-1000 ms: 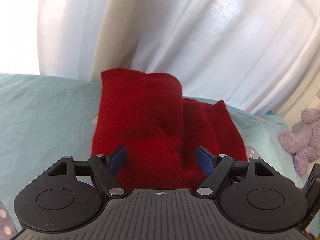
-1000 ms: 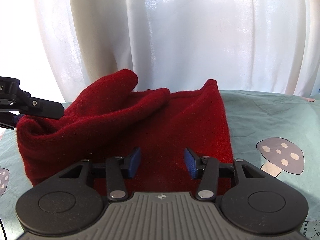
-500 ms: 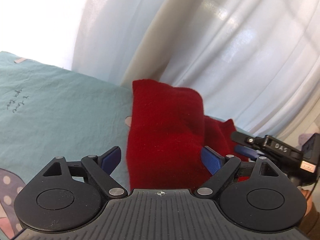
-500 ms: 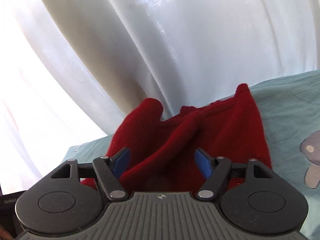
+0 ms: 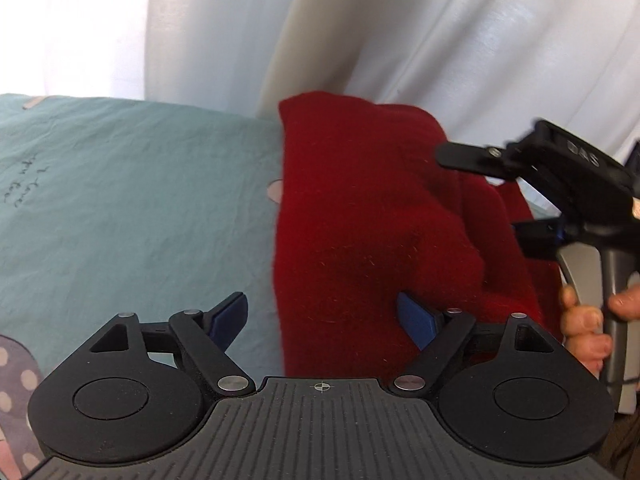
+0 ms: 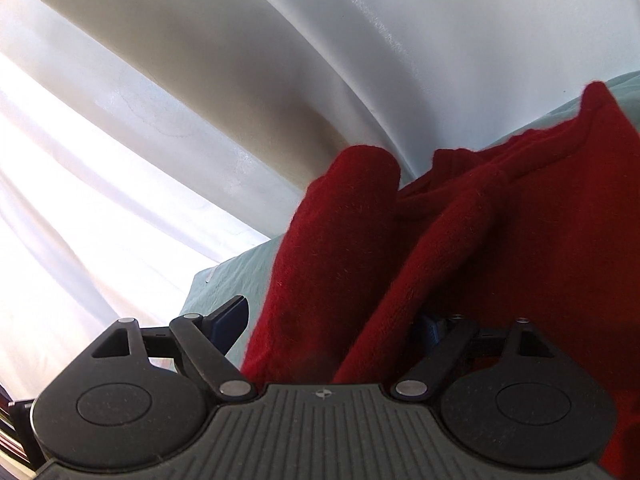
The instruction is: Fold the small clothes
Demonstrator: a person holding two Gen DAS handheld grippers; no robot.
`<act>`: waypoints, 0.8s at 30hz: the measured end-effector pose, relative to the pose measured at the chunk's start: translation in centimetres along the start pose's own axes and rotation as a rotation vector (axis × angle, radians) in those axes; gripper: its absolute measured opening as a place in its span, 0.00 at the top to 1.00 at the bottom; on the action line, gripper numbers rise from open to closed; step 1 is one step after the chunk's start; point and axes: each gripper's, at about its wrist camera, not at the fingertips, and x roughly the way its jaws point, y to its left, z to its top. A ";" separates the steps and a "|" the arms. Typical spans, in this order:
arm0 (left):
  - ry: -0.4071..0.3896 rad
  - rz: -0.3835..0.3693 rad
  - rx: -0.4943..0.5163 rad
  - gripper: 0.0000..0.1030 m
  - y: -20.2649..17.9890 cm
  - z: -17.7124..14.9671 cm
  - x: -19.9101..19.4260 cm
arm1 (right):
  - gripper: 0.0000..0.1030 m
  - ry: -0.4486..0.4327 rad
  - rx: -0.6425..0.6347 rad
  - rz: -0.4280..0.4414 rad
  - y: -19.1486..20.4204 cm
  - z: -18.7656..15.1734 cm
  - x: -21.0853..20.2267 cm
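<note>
Fingers [image 5: 230,320] astride red garment [image 5: 360,220] edge

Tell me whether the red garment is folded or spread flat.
Folded, loosely. The red garment lies doubled in overlapping layers on the sheet, with a raised fold bulging up in the right wrist view. Not neatly flattened.

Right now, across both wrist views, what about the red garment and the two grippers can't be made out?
- Red garment: its near hem is hidden behind the left gripper body in the left wrist view, and its type is unclear.
- Right gripper: the right fingertip is covered by a garment fold in the right wrist view.
- Right gripper body: motion-blurred in the left wrist view, its lettering illegible.
- Bedsheet: its handwriting is too small to read.
</note>
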 end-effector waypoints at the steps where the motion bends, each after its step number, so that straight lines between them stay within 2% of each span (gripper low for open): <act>1: -0.007 0.005 0.048 0.15 -0.8 -0.4 0.0 | 0.16 0.010 0.002 0.003 0.1 0.5 0.6; 3: -0.011 0.027 0.102 0.15 -1.8 -0.7 0.3 | 0.16 0.029 -0.021 -0.001 0.9 0.8 1.3; 5: -0.002 0.016 0.094 0.15 -1.8 -0.8 0.6 | 0.16 0.043 -0.068 -0.013 1.9 1.0 2.0; 8: 0.007 0.004 0.073 0.15 -1.6 -0.8 0.9 | 0.18 0.065 -0.159 -0.085 3.3 0.9 3.3; 9: 0.007 0.006 0.074 0.15 -1.6 -0.8 0.9 | 0.31 0.068 -0.193 -0.117 3.6 0.8 3.9; 10: 0.005 0.010 0.074 0.15 -1.7 -0.8 0.8 | 0.55 0.068 -0.230 -0.157 3.9 0.6 4.2; 12: -0.005 0.013 0.067 0.15 -1.7 -0.7 0.1 | 0.67 0.045 -0.296 -0.173 4.6 0.5 3.8; 13: -0.012 0.008 0.063 0.15 -1.6 -0.6 -0.5 | 0.69 0.031 -0.323 -0.172 5.0 0.5 3.3; 17: -0.080 -0.016 0.047 0.12 -1.5 0.0 -3.4 | 0.72 -0.089 -0.420 -0.152 7.0 0.9 -1.1; 19: -0.104 -0.014 0.057 0.11 -1.5 0.3 -4.1 | 0.72 -0.155 -0.423 -0.147 7.1 1.3 -3.8; 21: -0.095 -0.006 0.075 0.11 -1.6 0.4 -3.8 | 0.72 -0.214 -0.438 -0.178 6.5 1.6 -5.8; 24: -0.031 0.003 0.082 0.11 -2.0 0.1 -2.0 | 0.72 -0.264 -0.427 -0.275 3.9 2.0 -8.0</act>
